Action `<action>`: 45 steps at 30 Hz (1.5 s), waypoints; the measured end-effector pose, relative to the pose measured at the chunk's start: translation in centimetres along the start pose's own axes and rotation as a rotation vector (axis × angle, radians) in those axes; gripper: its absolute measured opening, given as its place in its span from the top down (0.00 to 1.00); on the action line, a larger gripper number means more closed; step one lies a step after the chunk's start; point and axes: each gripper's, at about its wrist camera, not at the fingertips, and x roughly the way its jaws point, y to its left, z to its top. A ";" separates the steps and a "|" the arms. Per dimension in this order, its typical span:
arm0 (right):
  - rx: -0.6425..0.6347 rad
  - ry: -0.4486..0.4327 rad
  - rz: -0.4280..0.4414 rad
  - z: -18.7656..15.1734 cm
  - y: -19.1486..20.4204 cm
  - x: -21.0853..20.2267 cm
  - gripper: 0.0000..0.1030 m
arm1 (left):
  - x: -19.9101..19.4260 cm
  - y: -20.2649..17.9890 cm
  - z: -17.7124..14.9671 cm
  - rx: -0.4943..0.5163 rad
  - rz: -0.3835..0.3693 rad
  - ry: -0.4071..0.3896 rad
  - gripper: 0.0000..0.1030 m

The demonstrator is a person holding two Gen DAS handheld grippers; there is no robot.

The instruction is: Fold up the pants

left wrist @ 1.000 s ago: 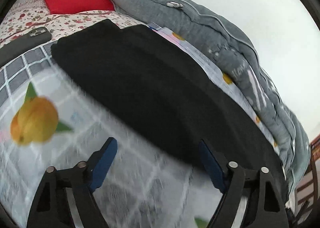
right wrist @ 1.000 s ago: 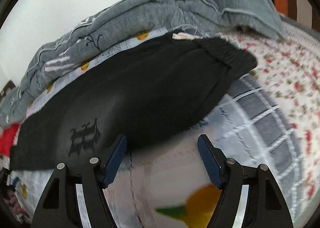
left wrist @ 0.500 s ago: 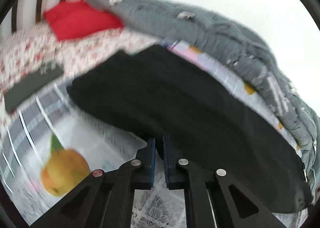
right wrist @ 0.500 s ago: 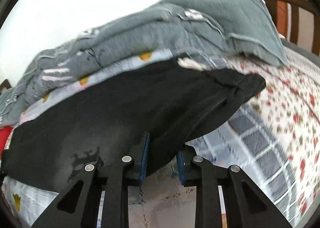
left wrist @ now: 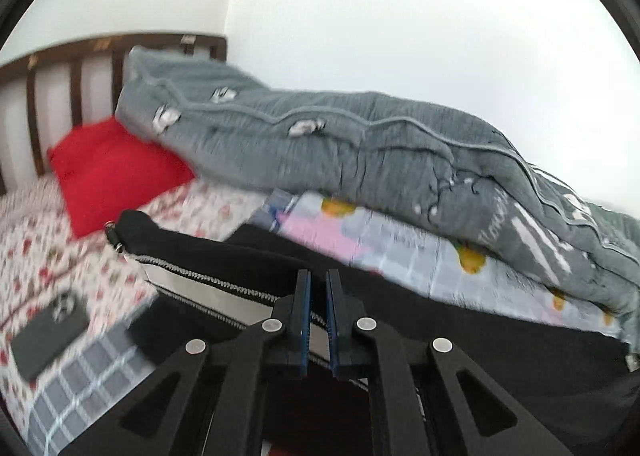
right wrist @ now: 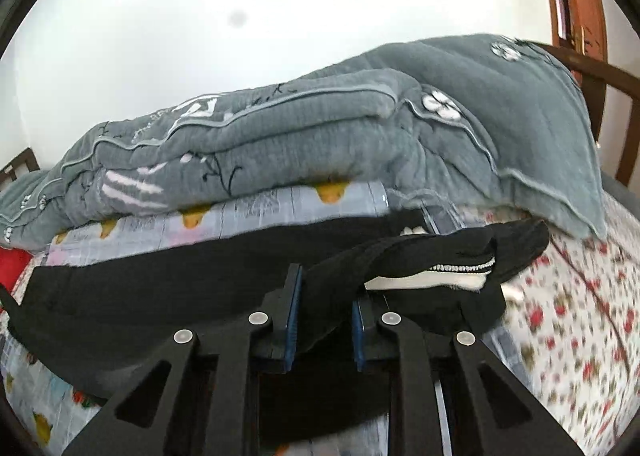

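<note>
The left tool [left wrist: 317,306] has its blue pads pressed together on the near edge of the black pants [left wrist: 460,320], at a zippered opening whose pale lining shows just left of the pads. The right tool [right wrist: 325,316] is closing on a thicker bunch of the same cloth, which fills the gap between its pads; just right of them another zipper and white lining gape. Both pinches sit on the pants' near long edge, probably so that edge can be lifted and carried over toward the grey quilt [left wrist: 360,152] for a lengthwise fold.

The pants lie on the bed, just in front of the quilt, their long axis running alongside its front edge, across both views. In the right view, the end nearer the headboard looks like the waist, though blur makes that uncertain. A red pillow [left wrist: 108,172] sits against the headboard beside the quilt, and a dark phone [left wrist: 50,330] lies on the floral sheet, well clear of it.
</note>
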 end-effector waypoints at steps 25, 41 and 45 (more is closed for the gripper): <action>0.020 0.165 -0.115 -10.0 1.3 -0.9 0.46 | -3.2 -2.9 -6.8 0.081 -0.040 0.111 0.35; 0.261 0.213 -0.011 -13.0 -2.2 -0.9 0.39 | -0.9 3.8 -13.1 -0.292 -0.300 0.429 0.36; 0.325 0.226 0.005 -11.6 -2.7 1.3 0.39 | 1.5 4.7 -12.3 -0.401 -0.318 0.436 0.39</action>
